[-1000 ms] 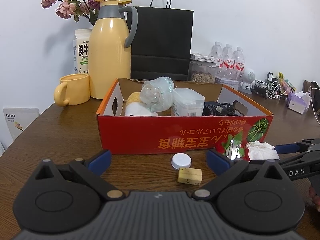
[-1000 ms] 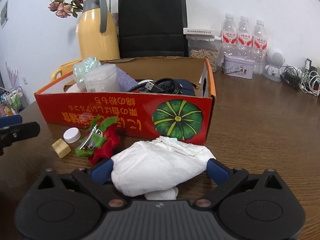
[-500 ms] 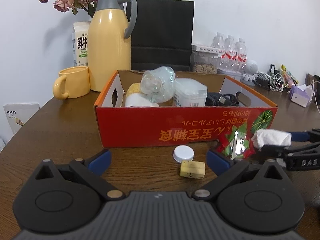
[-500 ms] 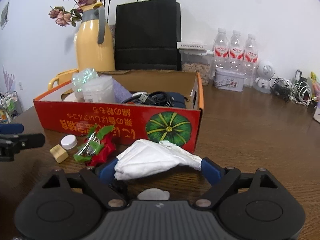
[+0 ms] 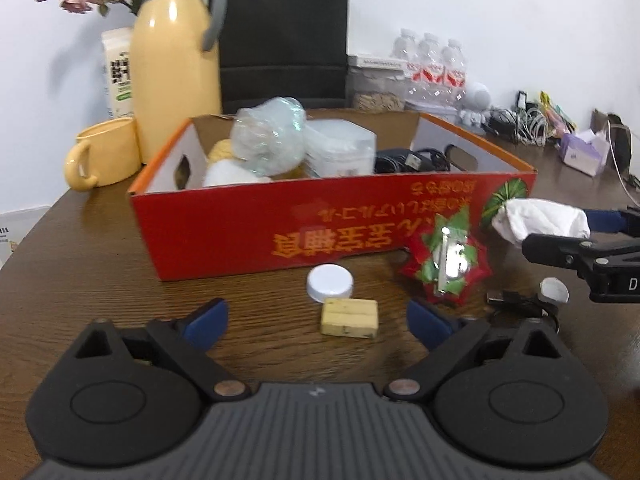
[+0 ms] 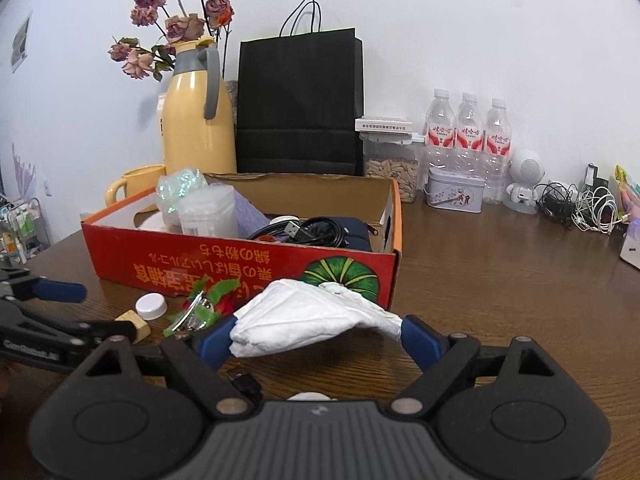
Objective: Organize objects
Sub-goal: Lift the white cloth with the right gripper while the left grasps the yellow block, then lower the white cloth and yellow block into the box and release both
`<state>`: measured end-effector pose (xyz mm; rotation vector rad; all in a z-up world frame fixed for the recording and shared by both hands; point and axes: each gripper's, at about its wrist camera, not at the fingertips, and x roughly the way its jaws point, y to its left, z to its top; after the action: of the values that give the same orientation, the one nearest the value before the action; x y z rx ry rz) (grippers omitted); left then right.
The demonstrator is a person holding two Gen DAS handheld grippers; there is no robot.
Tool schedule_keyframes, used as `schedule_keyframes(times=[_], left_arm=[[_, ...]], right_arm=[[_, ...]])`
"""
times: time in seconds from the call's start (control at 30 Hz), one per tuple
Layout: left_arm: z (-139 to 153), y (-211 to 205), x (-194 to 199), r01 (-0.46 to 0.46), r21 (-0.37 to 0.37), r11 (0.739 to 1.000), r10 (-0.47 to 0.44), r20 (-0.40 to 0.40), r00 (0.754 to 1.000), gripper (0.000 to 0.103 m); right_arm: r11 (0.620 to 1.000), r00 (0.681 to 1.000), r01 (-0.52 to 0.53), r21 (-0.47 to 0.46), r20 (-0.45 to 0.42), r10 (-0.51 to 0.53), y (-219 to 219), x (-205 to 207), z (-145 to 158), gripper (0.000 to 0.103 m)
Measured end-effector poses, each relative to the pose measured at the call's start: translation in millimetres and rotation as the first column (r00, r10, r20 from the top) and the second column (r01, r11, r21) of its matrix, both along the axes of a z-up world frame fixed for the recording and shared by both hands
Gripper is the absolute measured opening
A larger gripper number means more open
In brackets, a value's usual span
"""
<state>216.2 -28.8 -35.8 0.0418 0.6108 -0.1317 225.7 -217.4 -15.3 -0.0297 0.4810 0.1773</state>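
Two grippers: right gripper [image 6: 316,334] clamps cloth [image 6: 308,316], long axis left-right, lower centre; left gripper [image 5: 316,316] closing, empty.

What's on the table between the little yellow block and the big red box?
A round white plastic cap lies between the yellow block and the red cardboard box, seen in the left wrist view.

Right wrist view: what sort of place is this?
Probably a home or small office: a wooden table against a white wall, with a yellow thermos jug, bottled water and tangled charging cables.
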Motion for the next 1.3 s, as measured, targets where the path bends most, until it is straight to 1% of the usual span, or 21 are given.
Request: schedule_keyframes(times=[0.03,0.07,0.1,0.13,0.17,0.27,0.43,0.53,0.63,0.8,0.93,1.1,1.3], left_arm=[[-0.8,-2.9,2.0,0.001,0.011,1.0,-0.001,-0.007,1.0,0.082],[-1.5,-4.8,3.7,0.004,0.014,1.0,-0.004,-0.014,1.0,0.077],[-2.2,-6.1,5.1,0.013,0.01,1.0,-0.012,-0.021,1.0,0.059],[-3.0,-6.8,5.8,0.021,0.005,1.0,-0.021,-0.03,0.999,0.04],[-2.8,-6.7,4.6,0.026,-0.001,1.0,-0.026,-0.025,0.999,0.031],[-1.9,-5.6,1.4,0.026,-0.008,1.0,-0.026,-0.012,1.0,0.031],[0.5,-1.8,-1.5,-0.007,-0.024,1.0,0.007,0.006,1.0,0.031],[5.3,-1.8,-8.5,-0.023,-0.027,0.999,0.024,0.046,0.999,0.031],[14.3,-1.9,-14.8,-0.024,-0.054,0.998,0.028,0.072,0.997,0.031],[39.5,-6.2,-16.2,0.0,-0.091,0.996,0.012,0.133,0.991,0.031],[60.0,-12.8,-7.0,0.008,-0.095,0.995,0.01,0.187,0.982,0.031],[84.4,-18.9,13.4,0.005,-0.107,0.994,0.022,0.252,0.967,0.031],[96.6,-22.4,47.6,-0.015,-0.139,0.99,0.051,0.263,0.963,0.031]], right_arm=[[1.0,1.0,-0.002,-0.001,0.001,0.002,0.4,-0.3,0.1,0.088],[1.0,1.0,-0.003,-0.001,0.002,0.003,0.8,-0.5,0.2,0.088],[1.0,1.0,-0.004,-0.002,0.002,0.004,1.0,-1.0,0.2,0.088],[1.0,1.0,-0.004,-0.003,0.003,0.004,1.1,-1.2,0.3,0.088],[1.0,1.0,-0.004,-0.003,0.003,0.004,1.3,-1.2,0.2,0.088],[1.0,1.0,-0.003,-0.003,0.006,0.003,1.5,-2.0,0.1,0.088],[1.0,1.0,0.002,0.006,0.023,-0.002,0.3,-5.7,2.0,0.088],[1.0,0.999,0.003,0.011,0.037,-0.004,-0.5,-9.3,3.8,0.088],[1.0,0.998,0.001,0.018,0.061,-0.002,-1.3,-14.0,8.3,0.088],[0.999,0.996,-0.017,0.03,0.093,0.015,-2.6,-16.9,21.0,0.088],[0.999,0.993,-0.022,0.036,0.119,0.018,-2.1,-13.0,34.7,0.088],[0.999,0.988,-0.035,0.021,0.151,0.032,2.7,-1.0,53.0,0.088],[0.999,0.985,-0.052,-0.006,0.162,0.052,15.4,33.8,68.7,0.088]])
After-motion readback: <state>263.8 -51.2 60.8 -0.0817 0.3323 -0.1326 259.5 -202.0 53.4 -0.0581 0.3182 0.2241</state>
